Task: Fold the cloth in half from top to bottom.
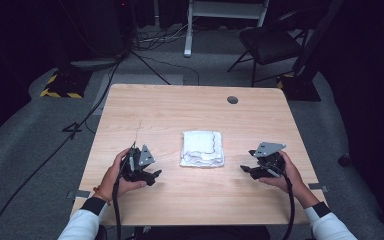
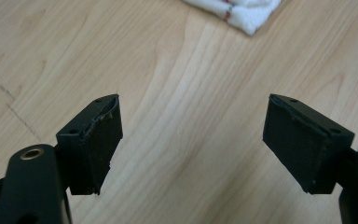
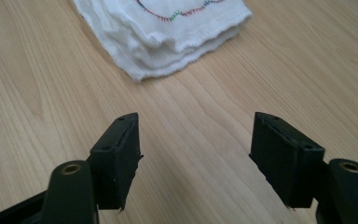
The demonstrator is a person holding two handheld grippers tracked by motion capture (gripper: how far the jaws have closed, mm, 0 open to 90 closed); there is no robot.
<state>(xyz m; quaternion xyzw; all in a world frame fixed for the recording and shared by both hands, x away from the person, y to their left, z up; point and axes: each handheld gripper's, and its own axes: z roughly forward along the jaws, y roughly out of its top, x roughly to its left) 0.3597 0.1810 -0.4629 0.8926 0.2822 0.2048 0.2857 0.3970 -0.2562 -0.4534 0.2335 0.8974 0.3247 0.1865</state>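
RISK: if you nip just the top layer, the folded white cloth (image 1: 202, 148) in the tabletop's (image 1: 180, 105) middle, nearer your edge, unfolds or skids | TOOLS: left gripper (image 1: 151, 176) and right gripper (image 1: 246, 170) gape wide, both empty | POSE: your hands flank the cloth, well apart, tips turned inward.

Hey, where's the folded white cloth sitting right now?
In the high view the folded white cloth lies near the middle of the wooden table, between the left gripper and the right gripper, touching neither.
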